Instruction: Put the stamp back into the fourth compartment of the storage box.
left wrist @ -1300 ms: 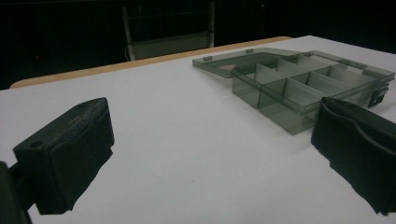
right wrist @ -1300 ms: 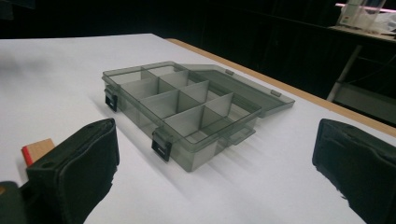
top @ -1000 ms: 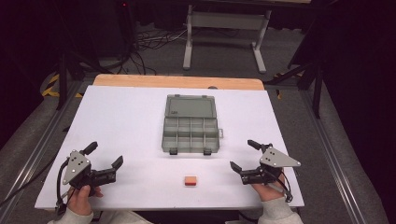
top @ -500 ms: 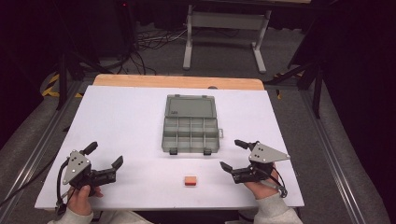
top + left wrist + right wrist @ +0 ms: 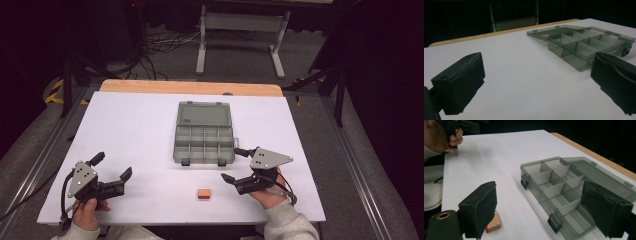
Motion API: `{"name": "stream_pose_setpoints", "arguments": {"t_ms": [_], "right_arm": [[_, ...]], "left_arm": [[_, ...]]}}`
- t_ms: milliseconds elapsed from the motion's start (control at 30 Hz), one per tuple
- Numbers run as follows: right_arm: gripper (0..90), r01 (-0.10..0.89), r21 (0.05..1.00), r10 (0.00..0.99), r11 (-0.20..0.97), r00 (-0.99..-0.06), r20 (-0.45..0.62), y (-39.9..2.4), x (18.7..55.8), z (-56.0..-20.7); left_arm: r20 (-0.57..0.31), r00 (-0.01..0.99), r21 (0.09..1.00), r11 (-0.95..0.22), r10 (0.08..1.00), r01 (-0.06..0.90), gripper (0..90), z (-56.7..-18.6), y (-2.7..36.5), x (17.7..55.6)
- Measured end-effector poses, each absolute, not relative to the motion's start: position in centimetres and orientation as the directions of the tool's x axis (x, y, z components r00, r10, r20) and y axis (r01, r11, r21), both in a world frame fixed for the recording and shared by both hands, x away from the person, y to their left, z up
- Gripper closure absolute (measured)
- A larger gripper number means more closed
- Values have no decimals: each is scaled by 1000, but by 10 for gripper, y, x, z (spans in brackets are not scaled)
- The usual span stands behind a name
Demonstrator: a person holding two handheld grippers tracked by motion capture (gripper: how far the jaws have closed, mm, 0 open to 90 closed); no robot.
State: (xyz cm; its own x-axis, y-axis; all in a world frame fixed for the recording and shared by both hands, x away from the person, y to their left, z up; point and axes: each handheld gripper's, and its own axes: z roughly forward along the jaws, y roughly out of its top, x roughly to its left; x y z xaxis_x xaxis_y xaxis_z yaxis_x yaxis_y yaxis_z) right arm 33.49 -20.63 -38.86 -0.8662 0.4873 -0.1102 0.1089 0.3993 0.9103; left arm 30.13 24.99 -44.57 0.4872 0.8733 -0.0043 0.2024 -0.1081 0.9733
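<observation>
Both pairs of jaws stand apart with nothing between them. On the right gripper (image 5: 235, 165) they have just been closing a little, poised near the front right corner of the open compartment box (image 5: 205, 139), with the small orange block (image 5: 203, 194) just beside it on the white table (image 5: 135, 125). Well apart to the left, the left gripper (image 5: 111, 165) is open too.

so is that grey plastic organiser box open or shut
Open: the grey translucent plastic compartment box has its lid folded back flat on the table, and its visible compartments look empty.
</observation>
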Motion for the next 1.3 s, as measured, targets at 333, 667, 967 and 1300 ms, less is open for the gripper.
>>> {"name": "stream_pose_setpoints", "arguments": {"t_ms": [333,667,967,1300], "right_arm": [[150,101,903,436,418,-894,-101,-188,342,-384],[174,100,891,381,442,-921,-86,-169,347,-382],[181,107,873,344,476,-936,-73,-156,354,-378],[205,100,834,294,542,-953,-77,-145,358,-379]], "left_arm": [[-10,490,972,-106,872,209,1,-447,250,302],[-12,491,971,-106,871,212,1,-447,249,302],[-12,490,972,-106,872,211,1,-447,250,302],[-11,491,971,-108,871,212,1,-447,250,302]]}}
